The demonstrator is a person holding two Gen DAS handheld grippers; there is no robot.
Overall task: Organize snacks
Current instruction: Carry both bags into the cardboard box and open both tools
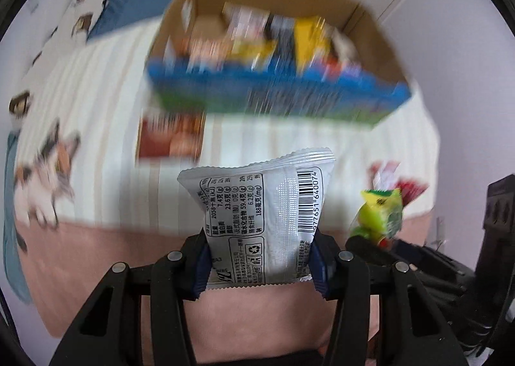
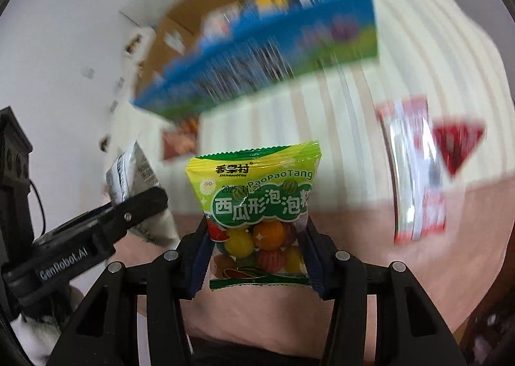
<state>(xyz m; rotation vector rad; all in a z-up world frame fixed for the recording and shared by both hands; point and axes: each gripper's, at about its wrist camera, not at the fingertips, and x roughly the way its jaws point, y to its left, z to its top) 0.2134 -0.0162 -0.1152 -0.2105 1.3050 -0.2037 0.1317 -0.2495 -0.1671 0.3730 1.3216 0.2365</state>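
A: Left wrist view first. What is the left hand-held gripper [image 1: 259, 264] doing?

B: It is clenched on a silver pouch [image 1: 260, 221], a crinkly foil pack with a barcode and serrated ends, held upright by its lower half. Ahead and above sits the box [image 1: 373, 37] on the bed [image 1: 106, 108], near the far edge, long side facing us.

A: What is the box made of?

B: Brown cardboard inside, blue and green print outside, blurred. Packets already fill it. A red pack [image 1: 170, 137] lies flat on the striped cover just before its left corner.

A: And the right wrist view?

B: The right hand-held gripper [image 2: 256, 258] grips a candy bag [image 2: 257, 205], glossy yellow-green plastic with round coloured balls showing through a clear window. It too stands upright. A red-and-white pack [image 2: 415, 172] lies on the bed to its right.

A: Which hand is nearer the box?

B: I cannot tell; they sit side by side, and the box lies forward of both, so I judge each bag must travel forward and up over the near wall.
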